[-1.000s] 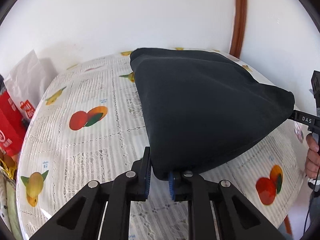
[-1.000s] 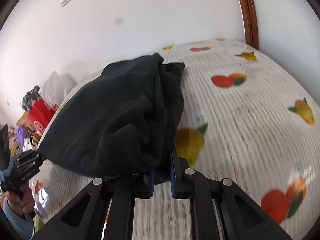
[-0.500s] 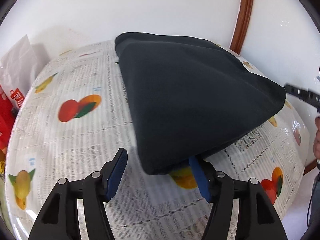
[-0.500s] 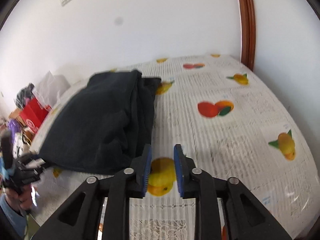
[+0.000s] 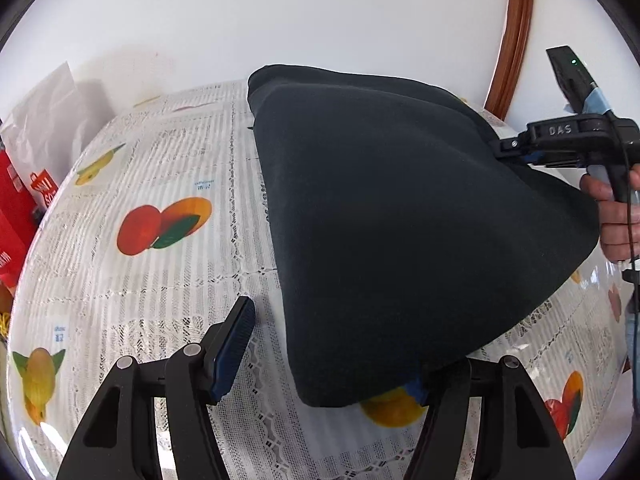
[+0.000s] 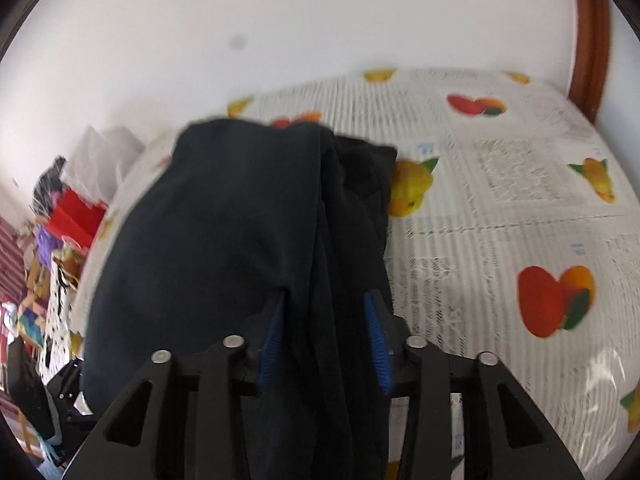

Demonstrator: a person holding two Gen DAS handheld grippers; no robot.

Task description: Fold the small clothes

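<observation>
A dark navy garment point(image 5: 400, 220) lies folded on the fruit-print tablecloth point(image 5: 160, 300). My left gripper point(image 5: 326, 364) is open and still widening. Its left pad stands clear of the cloth, and the garment's near corner drapes over its right finger. In the right wrist view the garment point(image 6: 240, 232) shows bunched folds along its right side. My right gripper point(image 6: 324, 340) straddles those folds with its jaws closing, cloth filling the gap between the blue pads. In the left wrist view the right gripper point(image 5: 516, 146) sits at the garment's far right edge, held by a hand point(image 5: 612, 216).
Red and white bags point(image 5: 28, 184) stand off the table's left end. More clutter point(image 6: 60, 232) shows there in the right wrist view. A white wall and a brown wooden frame point(image 5: 516, 36) stand behind. Bare tablecloth point(image 6: 500, 200) lies right of the garment.
Both grippers let go of the garment's corners and it settled on the table. The left opened wide and stayed near. The right swung across and now straddles the folds at the far edge.
</observation>
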